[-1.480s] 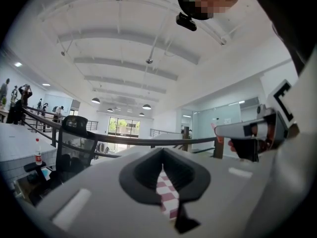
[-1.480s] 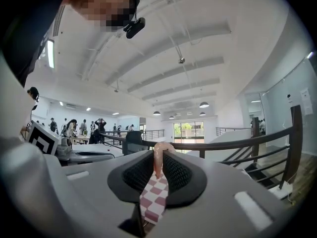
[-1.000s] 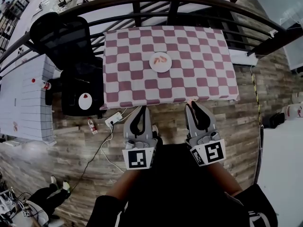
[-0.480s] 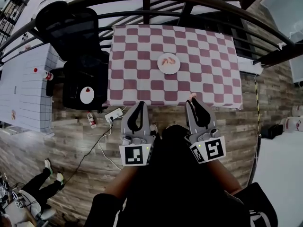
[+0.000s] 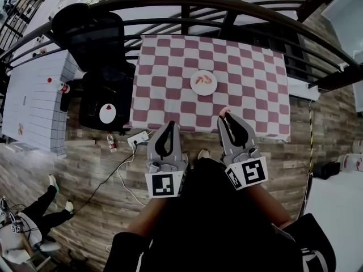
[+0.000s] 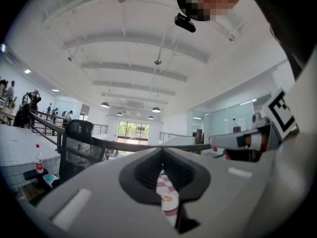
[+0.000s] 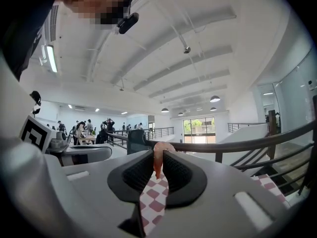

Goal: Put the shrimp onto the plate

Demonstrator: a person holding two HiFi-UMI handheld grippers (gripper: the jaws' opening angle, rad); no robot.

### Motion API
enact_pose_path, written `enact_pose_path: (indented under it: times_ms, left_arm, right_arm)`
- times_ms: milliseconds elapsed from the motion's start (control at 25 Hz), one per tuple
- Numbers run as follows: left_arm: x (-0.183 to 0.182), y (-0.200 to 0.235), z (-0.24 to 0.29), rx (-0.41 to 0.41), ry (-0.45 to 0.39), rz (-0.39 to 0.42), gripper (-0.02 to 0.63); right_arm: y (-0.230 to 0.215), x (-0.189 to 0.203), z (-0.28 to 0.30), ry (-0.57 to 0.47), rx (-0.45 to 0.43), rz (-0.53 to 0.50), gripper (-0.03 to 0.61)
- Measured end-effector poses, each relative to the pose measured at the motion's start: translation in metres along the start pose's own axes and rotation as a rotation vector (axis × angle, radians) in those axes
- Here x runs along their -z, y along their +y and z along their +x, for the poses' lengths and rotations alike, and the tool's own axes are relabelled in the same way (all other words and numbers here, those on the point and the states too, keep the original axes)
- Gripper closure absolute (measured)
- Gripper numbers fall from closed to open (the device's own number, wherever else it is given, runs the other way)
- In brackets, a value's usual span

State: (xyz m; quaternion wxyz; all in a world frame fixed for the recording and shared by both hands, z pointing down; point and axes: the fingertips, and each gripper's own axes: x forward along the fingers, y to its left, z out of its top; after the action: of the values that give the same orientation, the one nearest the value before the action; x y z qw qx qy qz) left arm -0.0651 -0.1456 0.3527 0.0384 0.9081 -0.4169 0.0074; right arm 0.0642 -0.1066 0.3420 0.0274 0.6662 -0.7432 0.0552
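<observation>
A white plate [image 5: 211, 89] with pink shrimp [image 5: 202, 79] on it sits mid-table on the red-and-white checked cloth [image 5: 249, 95]. My right gripper [image 5: 226, 113] is shut on another pink shrimp [image 5: 224, 110], with its tips just over the table's near edge, in front of the plate and to its right. In the right gripper view that shrimp [image 7: 157, 156] is pinched upright between the black pads. My left gripper [image 5: 170, 124] is shut and empty, just short of the near edge. Its view shows the plate [image 6: 168, 200] through the slit between the jaws.
A curved dark railing [image 5: 187, 1] runs behind the table. A black office chair [image 5: 93, 44] and a black seat with a white disc [image 5: 106, 113] stand left of the table. A power strip [image 5: 138, 138] and a bottle [image 5: 110, 146] lie on the wood floor.
Both grippers have come nearer the table. The right gripper's tips, still holding the shrimp, now reach over the near edge. The view has shifted a little right.
</observation>
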Motion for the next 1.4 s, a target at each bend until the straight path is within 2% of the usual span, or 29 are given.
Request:
enact_pose_path:
  times_ms: [200,640,840,960,1240,1400]
  left_arm:
    - [0.003,-0.002,0.009,-0.018,0.003,0.042,0.604]
    - [-0.006,-0.019,0.044,-0.008,-0.008,0.039,0.604]
    - [-0.007,-0.028,0.057,0.012,-0.006,0.130,0.604]
    - [-0.005,-0.027,0.059,-0.024,0.000,0.054,0.604]
    - [-0.006,-0.022,0.063,-0.066,0.010,0.048,0.604]
    - [0.000,-0.026,0.067,-0.074,0.017,0.044,0.604]
  right_arm:
    - [-0.014,0.014,0.010,0.022,-0.012,-0.005,0.522]
    - [-0.043,0.044,0.056,0.111,-0.065,0.046,0.522]
    - [-0.050,0.059,0.077,0.167,-0.112,0.080,0.522]
    - [-0.054,0.069,0.090,0.187,-0.128,0.064,0.522]
    - [-0.059,0.086,0.114,0.236,-0.165,0.048,0.522]
    - [-0.064,0.110,0.125,0.280,-0.177,0.061,0.522]
